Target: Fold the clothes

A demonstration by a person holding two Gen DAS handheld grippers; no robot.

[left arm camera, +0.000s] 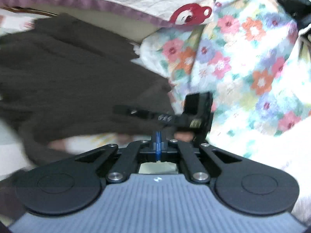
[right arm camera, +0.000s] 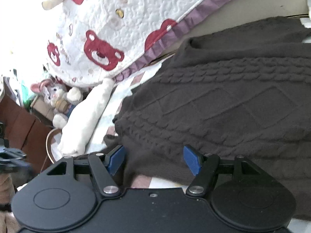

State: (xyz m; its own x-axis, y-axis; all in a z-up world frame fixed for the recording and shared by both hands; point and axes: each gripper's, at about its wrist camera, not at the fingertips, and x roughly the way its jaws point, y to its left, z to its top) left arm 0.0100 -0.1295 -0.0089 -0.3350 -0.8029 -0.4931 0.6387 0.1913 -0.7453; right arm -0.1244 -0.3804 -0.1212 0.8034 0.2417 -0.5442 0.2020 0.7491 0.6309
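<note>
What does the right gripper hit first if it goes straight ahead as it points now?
Most likely the dark brown sweater. The right gripper is open, and the knit fills the view just past its fingertips. Depth is hard to judge through the fisheye.

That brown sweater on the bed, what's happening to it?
A person is folding the sweater with a gripper in each hand. The left gripper is shut, its blue pads pressed together at the sweater's edge; the blur hides whether cloth is pinched. The right gripper is open over the sweater, holding nothing. The sweater lies spread out beside a bear quilt and a flowery cloth.
</note>
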